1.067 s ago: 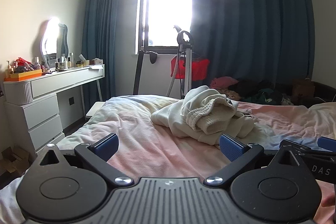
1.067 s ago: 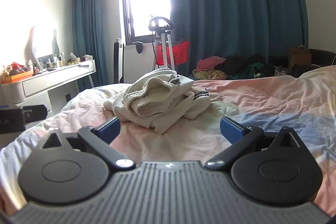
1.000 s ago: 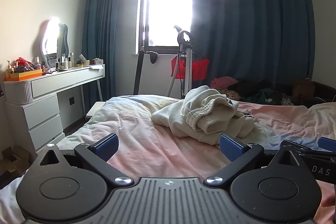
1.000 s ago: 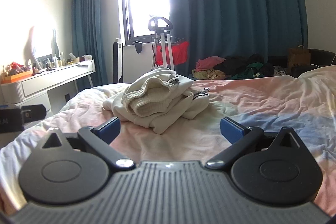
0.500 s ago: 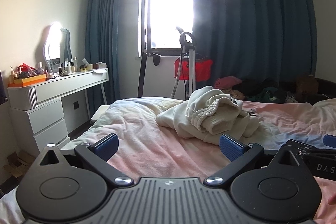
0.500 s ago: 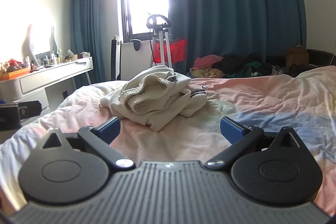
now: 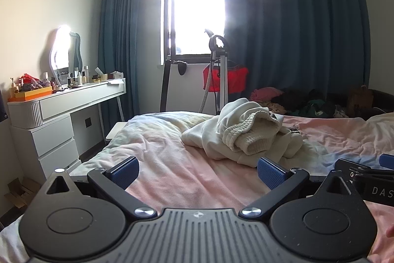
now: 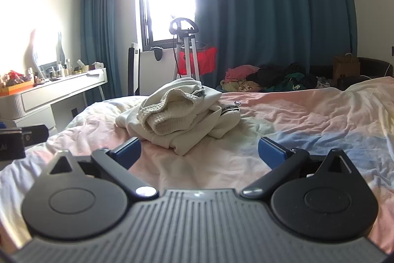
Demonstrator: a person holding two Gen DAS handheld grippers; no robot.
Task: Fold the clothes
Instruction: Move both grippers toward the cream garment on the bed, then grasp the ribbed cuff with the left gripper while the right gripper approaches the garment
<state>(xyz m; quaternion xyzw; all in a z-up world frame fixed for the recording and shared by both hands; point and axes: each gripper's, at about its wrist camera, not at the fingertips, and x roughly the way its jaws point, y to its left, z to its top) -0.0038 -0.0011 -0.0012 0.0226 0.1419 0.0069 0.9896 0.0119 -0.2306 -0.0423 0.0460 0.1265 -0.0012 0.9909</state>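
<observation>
Rumpled bed (image 7: 172, 164) bears cream sweatshirt (image 7: 246, 137) (ribbed cuffs).

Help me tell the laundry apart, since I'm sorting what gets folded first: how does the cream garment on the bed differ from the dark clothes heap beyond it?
The cream garment is one pale, bunched piece lying on the bed; the clothes heap mixes pink, black and green pieces beyond the bed's far edge. The cream garment lies just ahead of both open grippers; the heap is farther off, by the curtain. Both are crumpled and unfolded.

White dressing table (image 7: 66, 100) at left, cluttered with bottles — garment steamer (image 7: 219, 70) before window (image 7: 197, 14), dark curtains (image 7: 295, 28).
</observation>
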